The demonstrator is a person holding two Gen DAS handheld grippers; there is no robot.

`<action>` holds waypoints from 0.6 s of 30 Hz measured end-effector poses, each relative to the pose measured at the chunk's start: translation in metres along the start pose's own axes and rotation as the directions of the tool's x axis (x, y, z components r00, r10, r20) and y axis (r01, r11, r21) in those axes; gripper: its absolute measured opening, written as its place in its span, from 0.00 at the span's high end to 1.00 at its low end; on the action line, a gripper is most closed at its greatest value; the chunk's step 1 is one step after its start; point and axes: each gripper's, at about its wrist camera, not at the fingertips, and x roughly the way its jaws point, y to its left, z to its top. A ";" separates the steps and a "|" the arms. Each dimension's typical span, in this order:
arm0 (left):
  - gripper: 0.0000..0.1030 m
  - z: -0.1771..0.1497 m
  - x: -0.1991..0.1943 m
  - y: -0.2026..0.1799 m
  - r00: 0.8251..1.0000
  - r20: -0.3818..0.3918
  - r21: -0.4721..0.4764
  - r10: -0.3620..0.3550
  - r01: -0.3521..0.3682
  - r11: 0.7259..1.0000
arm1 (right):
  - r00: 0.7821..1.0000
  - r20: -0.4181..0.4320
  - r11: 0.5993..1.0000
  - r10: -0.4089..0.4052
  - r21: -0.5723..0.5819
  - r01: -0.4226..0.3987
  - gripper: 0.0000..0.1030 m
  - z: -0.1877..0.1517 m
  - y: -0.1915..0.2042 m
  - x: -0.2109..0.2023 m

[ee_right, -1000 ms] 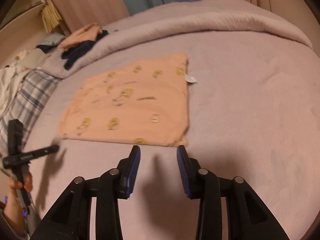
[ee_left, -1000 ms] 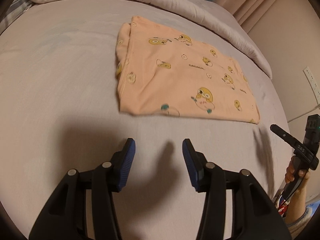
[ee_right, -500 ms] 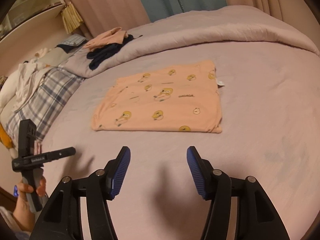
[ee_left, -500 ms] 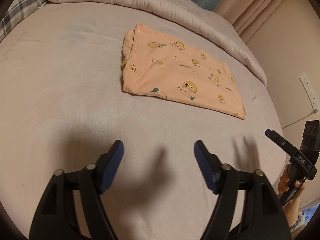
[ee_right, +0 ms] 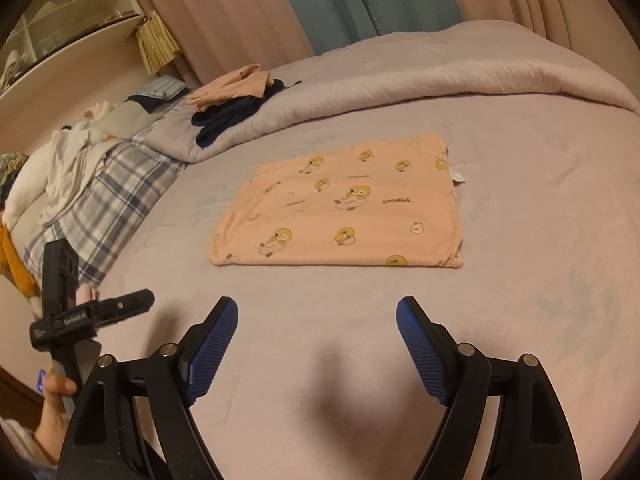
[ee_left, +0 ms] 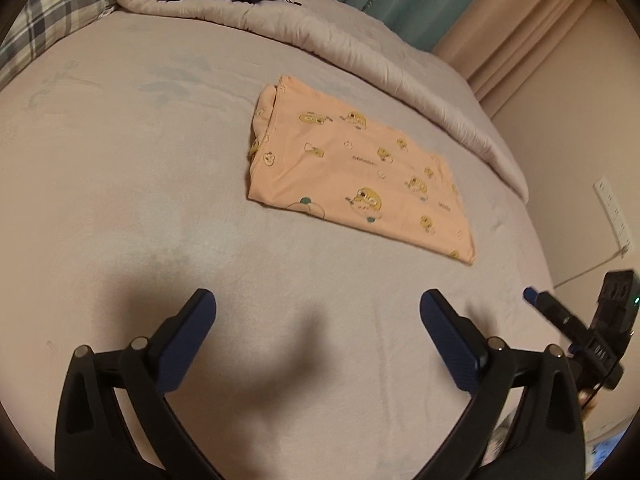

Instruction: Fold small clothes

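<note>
The peach duck-print garment (ee_left: 360,172) lies flat on the lavender bedspread (ee_left: 120,184), folded into a tidy rectangle, well ahead of both tools and touched by neither. The left gripper (ee_left: 318,320) hangs low over bare bedspread with its jaws spread wide and nothing between them; the garment sits ahead of it and a little toward its right finger. The right gripper (ee_right: 316,328) does the same on its side, blue pads (ee_right: 420,356) far apart, empty, with the garment (ee_right: 344,208) straight ahead beyond its tips.

Now the risks. If another fold is wanted, the trouble is the layers: a pinch at the near edge could catch only the top sheet, and the stack would peel open. Closing too deep could grab the bedspread too and drag everything. A lopsided lift would skew the rectangle, and the small white label (ee_right: 457,176) at the far corner could flip out.

Pose: both tools are held level and pointed forward across the bed, side by side. In the right view, the left tool sits off beyond the left finger, the person's hand (ee_right: 60,388) wrapped around its handle. Loose clothes (ee_right: 232,100) wait on the rolled comforter (ee_right: 440,76) far ahead.
</note>
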 end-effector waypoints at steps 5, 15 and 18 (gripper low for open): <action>0.01 0.003 -0.005 0.001 0.999 0.017 -0.013 -0.030 0.030 0.999 | 1.000 0.008 1.000 -0.007 -0.008 0.007 0.20 0.000 0.004 0.000; 0.01 0.008 0.000 0.003 0.993 0.080 -0.002 -0.089 0.090 0.996 | 1.000 0.001 1.000 -0.015 -0.011 0.015 0.16 0.001 0.008 0.004; 0.01 0.012 0.013 0.006 0.989 0.031 -0.020 -0.145 0.145 0.989 | 1.000 -0.005 1.000 -0.015 -0.007 0.015 0.16 0.001 0.007 0.007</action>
